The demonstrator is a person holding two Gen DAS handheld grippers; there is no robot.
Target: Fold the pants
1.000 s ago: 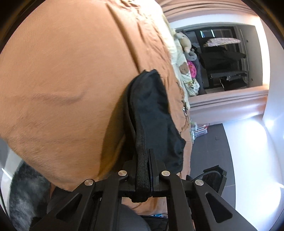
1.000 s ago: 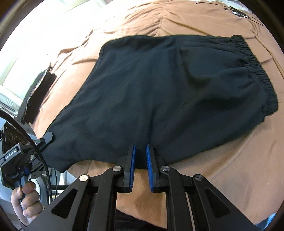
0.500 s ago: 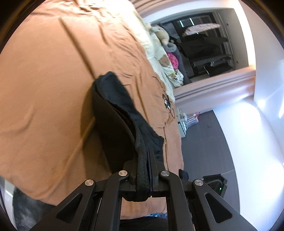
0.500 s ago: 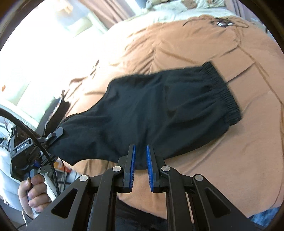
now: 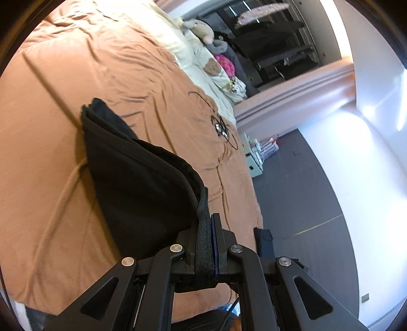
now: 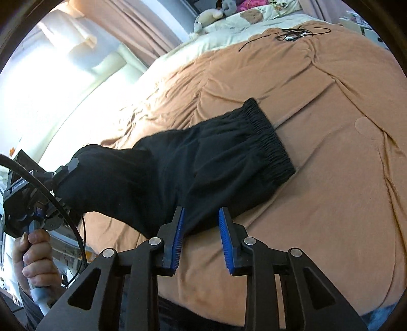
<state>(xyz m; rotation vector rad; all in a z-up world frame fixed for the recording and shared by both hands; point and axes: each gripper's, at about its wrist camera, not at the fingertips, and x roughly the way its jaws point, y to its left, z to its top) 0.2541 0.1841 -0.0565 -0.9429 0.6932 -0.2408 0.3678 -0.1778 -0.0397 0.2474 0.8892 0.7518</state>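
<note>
Your right gripper (image 6: pixel 201 224) has just been opening; its jaws stand apart and hold nothing, with the pants' edge just beyond. Your left gripper (image 5: pixel 207 244) stays clamped on the hem and has lifted the black pants (image 6: pixel 203 157) off the orange bedspread (image 6: pixel 330 178), so the fold is underway. The lettering on the left gripper's body is too small to read.

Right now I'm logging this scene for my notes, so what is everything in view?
pants: one, black, on the bed, one end lifted
blanket: one, orange-brown, covering the bed
stuffed toys: a few, grey, cream and pink, at the bed's far end
cable: one, black, tangled on the blanket
curtain: one, brownish, by the window
floor: dark grey, beside the bed
left gripper: black, shut on the pants' edge
right gripper: black with blue pads, jaws just opening, nothing gripped
hand: one, holding the left gripper's handle
</note>
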